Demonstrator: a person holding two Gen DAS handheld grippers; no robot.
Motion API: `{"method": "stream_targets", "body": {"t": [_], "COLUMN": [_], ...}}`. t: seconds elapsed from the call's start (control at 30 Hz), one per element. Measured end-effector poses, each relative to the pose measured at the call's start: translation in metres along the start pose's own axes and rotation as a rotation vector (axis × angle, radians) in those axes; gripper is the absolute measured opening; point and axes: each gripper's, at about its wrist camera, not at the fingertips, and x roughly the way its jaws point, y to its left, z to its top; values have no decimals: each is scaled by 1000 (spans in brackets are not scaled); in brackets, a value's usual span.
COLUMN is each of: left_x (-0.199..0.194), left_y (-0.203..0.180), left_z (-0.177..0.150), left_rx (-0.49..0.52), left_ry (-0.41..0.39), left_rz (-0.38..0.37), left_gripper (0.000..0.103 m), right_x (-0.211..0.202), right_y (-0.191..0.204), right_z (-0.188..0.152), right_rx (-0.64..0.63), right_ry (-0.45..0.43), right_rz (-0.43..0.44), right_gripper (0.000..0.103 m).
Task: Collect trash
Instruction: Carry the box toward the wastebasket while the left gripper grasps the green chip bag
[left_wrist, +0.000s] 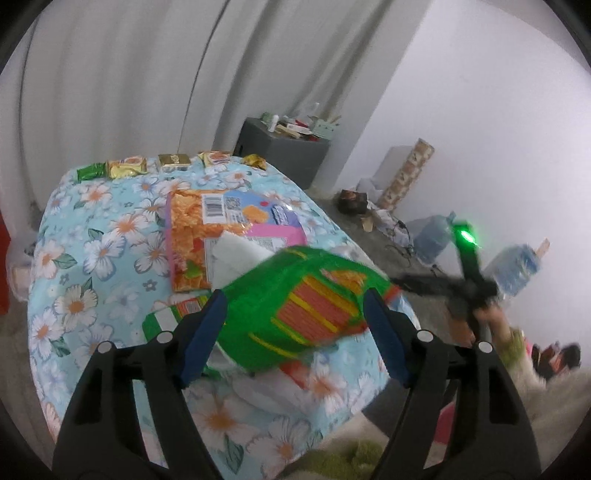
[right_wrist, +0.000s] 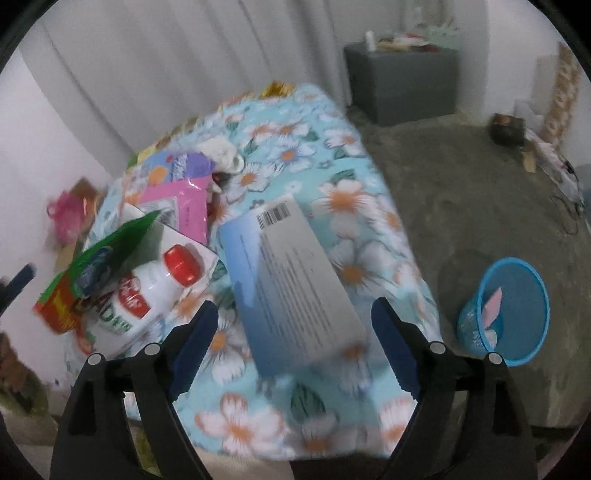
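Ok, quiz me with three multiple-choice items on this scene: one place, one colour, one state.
1. Where is the blue basket? A on the floor; B on the flowered cloth; C on the grey cabinet.
2. What colour is the cap on the white pouch? A blue; B red; C yellow.
3. How is the right gripper? A shut on the box; B shut on the basket; C open, holding nothing.
Answers: 1 A, it stands on grey floor. 2 B, plainly red. 3 C, jaws wide apart, pressing nothing.
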Motion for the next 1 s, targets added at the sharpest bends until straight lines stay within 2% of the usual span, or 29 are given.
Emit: {"method": "stream_targets", "body": {"t": [0.13,0.27,0.5,0.6,0.73,0.83,1.0], "left_x": [2,7,37,51,73,83,87], "left_y": [-12,-33,-80,-88,-84,-78,-69], "left_z": [-13,-27,-56,-63,-66,-59,-46], "left_rx": [46,176,557,652,706,670,593], "left_ry": [40,63,39,28,55,79,80], "left_rz": [14,20,287,359,460,471,435], "left_gripper": [71,71,72,72,72,63,45], "right_x": [29,41,43,45,46,44,41], "right_y": [7,9,11,8,8,11,13], "right_z": [9,1,-2,3,5,2,-1], "right_rx": [-36,-45,-32,14,49,57,77], "right_ry": [76,102,106,105,98,97,85], "right_rz": [-8,-20,-39,-26,-23,-34,-48], "right_gripper": [83,83,83,83,83,83,77]}}
